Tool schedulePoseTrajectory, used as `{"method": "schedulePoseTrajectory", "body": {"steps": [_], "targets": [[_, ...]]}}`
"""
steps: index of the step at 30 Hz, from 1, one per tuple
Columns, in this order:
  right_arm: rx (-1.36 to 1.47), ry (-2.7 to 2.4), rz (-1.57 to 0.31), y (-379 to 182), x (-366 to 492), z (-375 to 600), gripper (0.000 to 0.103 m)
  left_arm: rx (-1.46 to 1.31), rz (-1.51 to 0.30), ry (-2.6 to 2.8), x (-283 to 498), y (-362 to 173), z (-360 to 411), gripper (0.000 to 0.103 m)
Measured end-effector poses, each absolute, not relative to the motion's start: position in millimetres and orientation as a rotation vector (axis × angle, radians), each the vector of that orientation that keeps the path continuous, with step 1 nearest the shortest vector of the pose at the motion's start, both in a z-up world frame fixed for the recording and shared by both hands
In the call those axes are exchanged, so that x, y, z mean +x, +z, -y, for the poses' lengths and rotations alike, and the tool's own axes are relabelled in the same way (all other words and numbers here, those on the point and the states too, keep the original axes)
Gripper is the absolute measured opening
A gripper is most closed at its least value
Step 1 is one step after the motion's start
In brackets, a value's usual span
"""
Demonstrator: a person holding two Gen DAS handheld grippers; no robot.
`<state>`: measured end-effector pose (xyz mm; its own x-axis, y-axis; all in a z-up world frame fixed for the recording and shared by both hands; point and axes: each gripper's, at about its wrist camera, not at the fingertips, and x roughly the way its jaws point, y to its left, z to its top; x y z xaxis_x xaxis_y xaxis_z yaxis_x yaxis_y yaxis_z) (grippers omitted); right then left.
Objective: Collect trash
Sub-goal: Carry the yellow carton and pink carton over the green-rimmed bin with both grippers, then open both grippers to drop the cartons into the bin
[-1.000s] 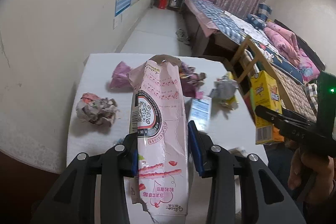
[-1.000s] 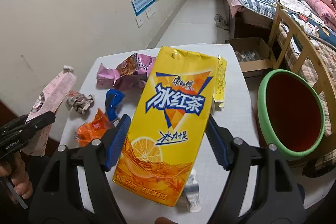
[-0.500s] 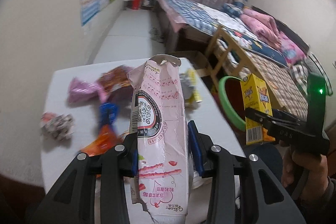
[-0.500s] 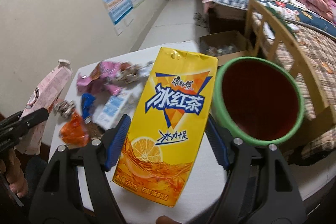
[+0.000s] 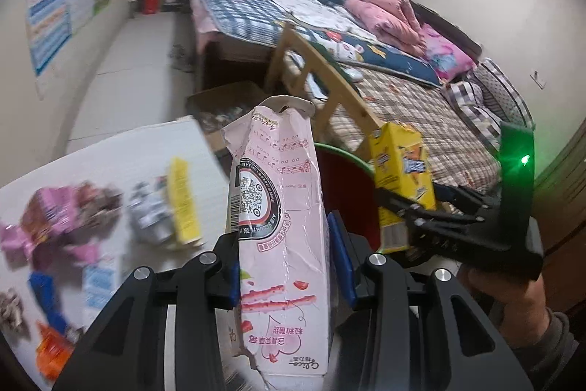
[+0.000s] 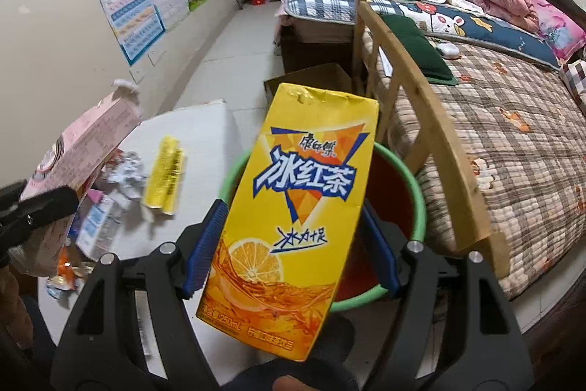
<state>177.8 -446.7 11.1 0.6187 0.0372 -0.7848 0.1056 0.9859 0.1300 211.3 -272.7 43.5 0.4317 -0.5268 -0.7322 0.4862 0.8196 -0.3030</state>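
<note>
My left gripper is shut on a crumpled pink milk carton, held upright at the table's right edge. My right gripper is shut on a yellow iced-tea carton, which hangs over a green-rimmed red bin standing beside the table. In the left wrist view the same bin shows behind the pink carton, with the tea carton above it. In the right wrist view the pink carton sits at the left.
Wrappers stay on the white table: a yellow pack, a crumpled silver wrapper, pink wrappers, a blue one and an orange one. A wooden bed rail and a cardboard box stand beyond the bin.
Both grippers have swung right, away from the table's middle toward the bin, each keeping its carton. The tea carton, earlier over the table, now hangs over the bin's mouth.
</note>
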Motion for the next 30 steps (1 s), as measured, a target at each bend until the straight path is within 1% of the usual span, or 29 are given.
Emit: {"method": "schedulePoseTrajectory", "body": {"steps": [6,17,18,19,20,21,22,23,24,25,28,30], "targets": [[0.157,-0.038,-0.951,-17,191,467,0.070,-0.041,-0.973,-0.680,237,29,323,0.037],[0.190,-0.063,-1.001,-54,207,488,0.070,-0.041,-1.061,-0.702,279,-1,369,0.038],[0.191,-0.070,-1.001,-55,207,489,0.072,-0.038,-1.066,-0.700,281,-3,371,0.040],[0.192,-0.077,-1.002,-56,208,490,0.076,-0.032,-1.071,-0.697,283,-4,375,0.050],[0.200,-0.084,-1.002,-57,208,491,0.087,-0.029,-1.072,-0.688,284,-5,377,0.060],[0.215,-0.079,-0.998,-57,207,493,0.089,-0.038,-1.060,-0.676,284,-4,376,0.074],[0.225,-0.076,-0.997,-57,206,494,0.089,-0.047,-1.050,-0.671,283,-3,373,0.078],[0.222,-0.077,-0.999,-57,205,495,0.089,-0.056,-1.044,-0.663,283,-2,370,0.080],[0.215,-0.079,-1.000,-58,204,495,0.089,-0.065,-1.040,-0.652,283,-1,365,0.086],[0.213,-0.077,-1.004,-58,202,494,0.090,-0.073,-1.036,-0.643,282,-1,362,0.089],[0.209,-0.068,-1.005,-56,196,489,0.091,-0.095,-1.023,-0.613,279,2,344,0.090],[0.211,-0.066,-1.003,-54,192,485,0.094,-0.104,-1.018,-0.577,276,4,329,0.091]]}}
